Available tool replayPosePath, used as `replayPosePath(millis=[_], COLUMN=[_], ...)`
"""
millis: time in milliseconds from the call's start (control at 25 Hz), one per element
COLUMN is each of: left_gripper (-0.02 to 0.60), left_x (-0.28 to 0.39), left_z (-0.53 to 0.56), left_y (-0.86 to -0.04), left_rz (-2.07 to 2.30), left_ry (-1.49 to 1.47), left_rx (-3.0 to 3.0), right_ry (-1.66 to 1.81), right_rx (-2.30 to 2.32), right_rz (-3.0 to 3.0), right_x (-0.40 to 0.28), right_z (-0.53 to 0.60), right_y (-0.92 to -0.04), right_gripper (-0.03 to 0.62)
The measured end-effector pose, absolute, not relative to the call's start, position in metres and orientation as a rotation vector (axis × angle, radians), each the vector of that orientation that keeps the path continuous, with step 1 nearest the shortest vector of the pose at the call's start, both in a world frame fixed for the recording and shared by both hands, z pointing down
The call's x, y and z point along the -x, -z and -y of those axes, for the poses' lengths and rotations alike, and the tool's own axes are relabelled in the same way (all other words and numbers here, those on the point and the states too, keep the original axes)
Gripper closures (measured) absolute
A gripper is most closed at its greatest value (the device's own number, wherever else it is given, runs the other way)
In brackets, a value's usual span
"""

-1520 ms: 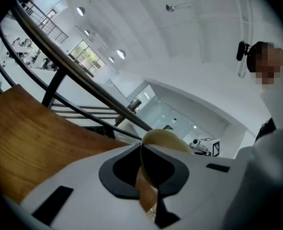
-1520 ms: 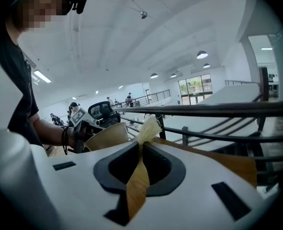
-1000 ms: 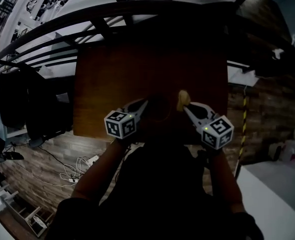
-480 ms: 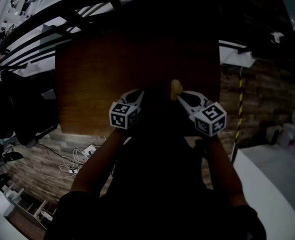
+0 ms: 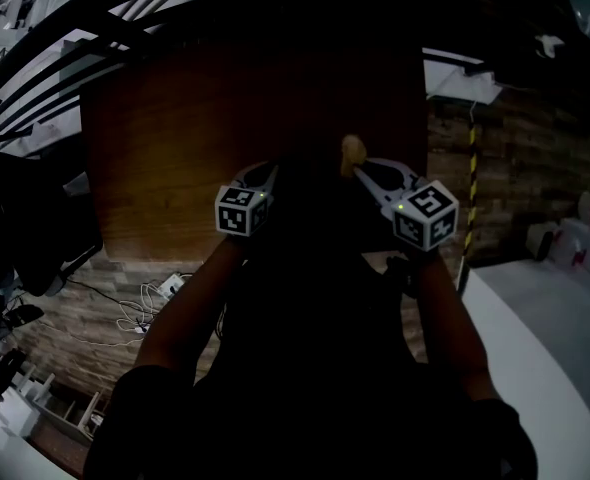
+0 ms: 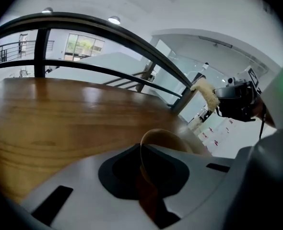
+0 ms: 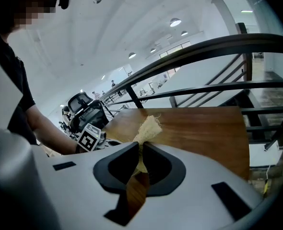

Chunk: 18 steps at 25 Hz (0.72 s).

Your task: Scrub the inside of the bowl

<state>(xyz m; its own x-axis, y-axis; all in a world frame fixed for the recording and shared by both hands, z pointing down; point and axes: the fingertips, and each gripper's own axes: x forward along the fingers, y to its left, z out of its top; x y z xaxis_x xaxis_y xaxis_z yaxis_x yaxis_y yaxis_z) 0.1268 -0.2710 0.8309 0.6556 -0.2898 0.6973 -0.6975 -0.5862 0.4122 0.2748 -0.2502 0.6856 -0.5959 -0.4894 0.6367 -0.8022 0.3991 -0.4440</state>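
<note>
The bowl (image 6: 166,139) is tan-brown with a thin, smooth rim. It is tilted, its opening turned toward the right, and its near rim is pinched between the closed jaws of the left gripper (image 6: 142,169). It sits over the near edge of the wooden table (image 6: 60,114), right of the middle; whether its base rests on the wood cannot be told. The scrubber (image 7: 149,127) is a pale yellow, fibrous tuft with a frayed top. It stands upright, its lower end clamped in the right gripper (image 7: 142,164). It is held up just to the right of the bowl, apart from it and outside its opening.
</note>
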Motion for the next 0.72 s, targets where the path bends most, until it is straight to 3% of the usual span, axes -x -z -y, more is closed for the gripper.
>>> replayPosePath(millis=[400,520,720], left_gripper=[0.566,0.518,0.508], left_x=[-0.138,-0.131,-0.113], left_z=[0.261,0.262,0.264], left_y=[-0.841,-0.839,-0.816], left_rz=[0.689,0.717,0.770], left_ry=[-0.789,-0.788,-0.767], left_rx=[-2.255,-2.262,-2.297], right_ry=[-1.034,-1.016,-0.975], right_rx=[-1.109,-1.114,-1.129], right_rz=[2.254,2.252,2.260], right_x=[-0.278,-0.274,-0.266], right_z=[0.242,0.237,0.229], right_y=[-0.682,-0.675,-0.660], right_gripper=[0.557,0.557,0.557])
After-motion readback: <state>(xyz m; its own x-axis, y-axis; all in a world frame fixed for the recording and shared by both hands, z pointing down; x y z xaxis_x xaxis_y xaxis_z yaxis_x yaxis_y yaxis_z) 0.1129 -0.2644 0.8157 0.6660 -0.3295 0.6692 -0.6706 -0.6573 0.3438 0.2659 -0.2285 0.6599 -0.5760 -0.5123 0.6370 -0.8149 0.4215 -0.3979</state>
